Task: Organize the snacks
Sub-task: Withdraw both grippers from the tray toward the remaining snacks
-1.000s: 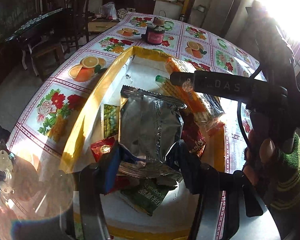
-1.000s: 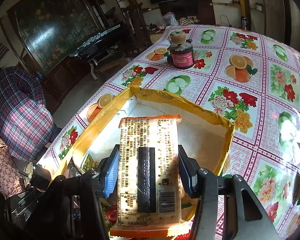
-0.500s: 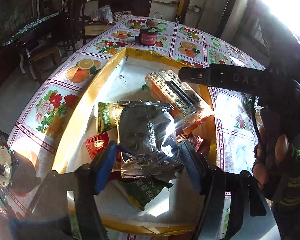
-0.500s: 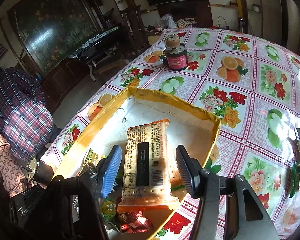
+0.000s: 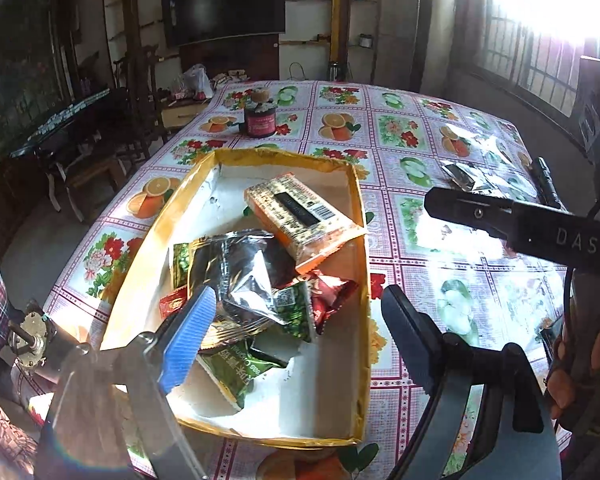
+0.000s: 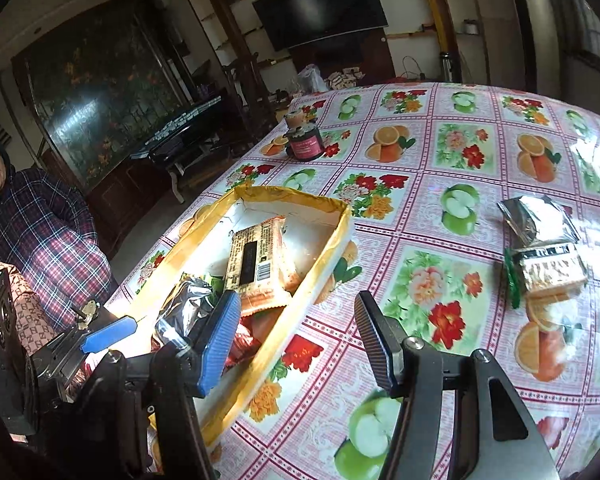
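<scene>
A: Our left gripper (image 5: pixel 296 316) and right gripper (image 6: pixel 296 326): fingers wide, empty. Snacks (image 5: pixel 260 276) lie in the box (image 5: pixel 362 240).

B: Only our right view shows a seated woman (image 6: pixel 32 220); foil packets (image 6: pixel 540 248) lie on the floral surface (image 6: pixel 440 160).

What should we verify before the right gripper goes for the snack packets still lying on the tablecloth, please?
1. Right gripper open and empty: ok.
2. Left gripper open and empty: ok.
3. Orange cracker pack resting inside the yellow-rimmed box: ok.
4. Silver packets on the tablecloth, unobstructed: ok.
5. Room left at the box's far end: ok.
6. Packets separate or stuck together: cannot tell.
</scene>
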Motion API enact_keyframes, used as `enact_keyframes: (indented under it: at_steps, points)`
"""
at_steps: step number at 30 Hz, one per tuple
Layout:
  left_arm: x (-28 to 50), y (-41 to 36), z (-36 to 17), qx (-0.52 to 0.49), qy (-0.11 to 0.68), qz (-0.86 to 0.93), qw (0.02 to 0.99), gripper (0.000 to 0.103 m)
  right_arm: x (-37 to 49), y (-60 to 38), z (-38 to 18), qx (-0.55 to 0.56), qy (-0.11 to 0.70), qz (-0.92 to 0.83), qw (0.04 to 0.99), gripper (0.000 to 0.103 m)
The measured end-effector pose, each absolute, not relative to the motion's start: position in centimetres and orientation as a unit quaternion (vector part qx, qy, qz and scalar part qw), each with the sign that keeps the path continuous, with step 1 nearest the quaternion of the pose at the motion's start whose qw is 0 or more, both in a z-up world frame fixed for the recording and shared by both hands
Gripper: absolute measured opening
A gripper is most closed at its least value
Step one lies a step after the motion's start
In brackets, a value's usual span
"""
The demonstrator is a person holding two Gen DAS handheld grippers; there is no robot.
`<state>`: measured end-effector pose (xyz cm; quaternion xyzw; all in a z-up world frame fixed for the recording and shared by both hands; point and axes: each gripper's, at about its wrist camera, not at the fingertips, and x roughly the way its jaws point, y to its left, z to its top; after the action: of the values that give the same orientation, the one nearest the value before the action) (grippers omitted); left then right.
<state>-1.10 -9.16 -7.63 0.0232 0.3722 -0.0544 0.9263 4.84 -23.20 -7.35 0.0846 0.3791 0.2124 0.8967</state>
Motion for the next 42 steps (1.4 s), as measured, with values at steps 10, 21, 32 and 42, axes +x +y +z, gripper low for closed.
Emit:
enact_keyframes:
  at_steps: [10, 21, 32, 42]
  points:
    - [-4.0, -13.2, -5.3, 0.056, 0.309, -0.096, 0.945, 0.089, 0.2, -28.4, -7.8, 0.073, 0.362, 0.148, 0.917, 0.063]
    - [-4.9, -15.6, -4.9, 0.061, 0.302, -0.120, 0.944, 0.091, -2.7, -32.9, -8.5, 0.087, 0.354, 0.100, 0.926, 0.065]
    - [-5.5, -18.7, -5.7, 0.063, 0.321, -0.170, 0.929, 0.093, -6.9, -39.6, -9.2, 0.116, 0.349, 0.016, 0.930, 0.066]
    - [-6.6, -22.4, -5.9, 0.074, 0.334, -0.245, 0.907, 0.094, -7.7, -41.7, -9.5, 0.136, 0.349, 0.005, 0.927, 0.067]
